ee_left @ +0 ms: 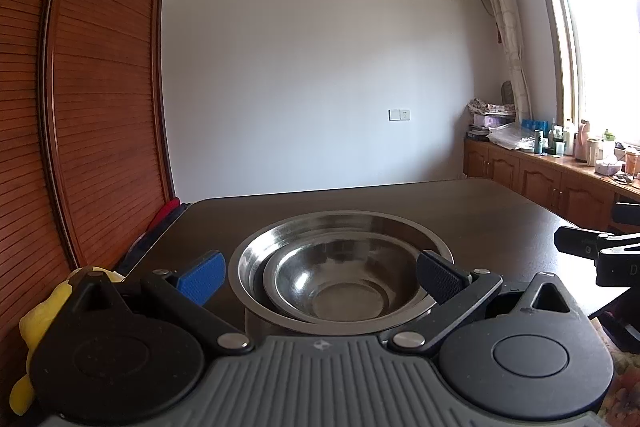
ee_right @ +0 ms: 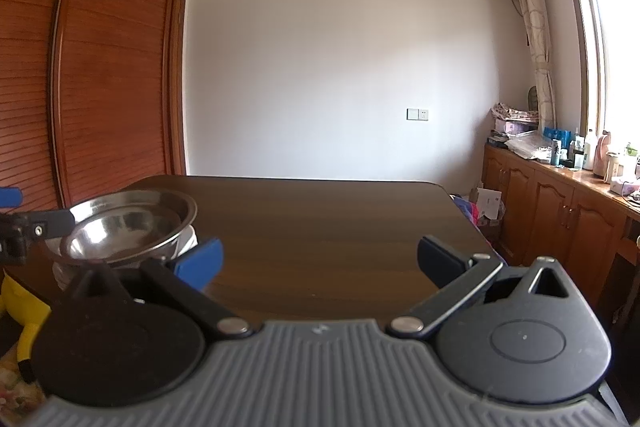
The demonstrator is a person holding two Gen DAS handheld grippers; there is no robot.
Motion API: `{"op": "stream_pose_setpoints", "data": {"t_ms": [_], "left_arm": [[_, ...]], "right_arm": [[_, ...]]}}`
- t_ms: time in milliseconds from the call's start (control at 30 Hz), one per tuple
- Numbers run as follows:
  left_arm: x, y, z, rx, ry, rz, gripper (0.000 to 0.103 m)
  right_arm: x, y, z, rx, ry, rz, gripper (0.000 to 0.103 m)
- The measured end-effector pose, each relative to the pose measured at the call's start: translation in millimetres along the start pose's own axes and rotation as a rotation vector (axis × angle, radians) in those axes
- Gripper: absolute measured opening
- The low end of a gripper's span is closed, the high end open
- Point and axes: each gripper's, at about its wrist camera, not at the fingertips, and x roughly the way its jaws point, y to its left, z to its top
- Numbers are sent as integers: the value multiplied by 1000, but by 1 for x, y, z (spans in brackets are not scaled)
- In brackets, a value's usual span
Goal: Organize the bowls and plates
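Nesting step apparently done: small steel bowl (ee_left: 344,283) seated inside large steel bowl (ee_left: 340,239) near table (ee_left: 460,203) edge, left tool (ee_left: 320,277) wide open astride them, right tool (ee_right: 320,263) wide open, empty; next, probably withdraw.

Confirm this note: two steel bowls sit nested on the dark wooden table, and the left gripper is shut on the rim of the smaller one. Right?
Not quite. The left gripper is open, its jaws spread to either side of the nested bowls, gripping nothing, as the left wrist view shows. The two steel bowls do sit nested on the dark wooden table.
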Motion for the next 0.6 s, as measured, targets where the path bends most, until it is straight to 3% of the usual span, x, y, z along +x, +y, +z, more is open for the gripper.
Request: {"op": "stream_pose_setpoints", "data": {"t_ms": [600], "left_arm": [[-1, 2, 1, -2, -6, 12, 103]], "right_arm": [[-1, -4, 0, -1, -1, -13, 103]]}}
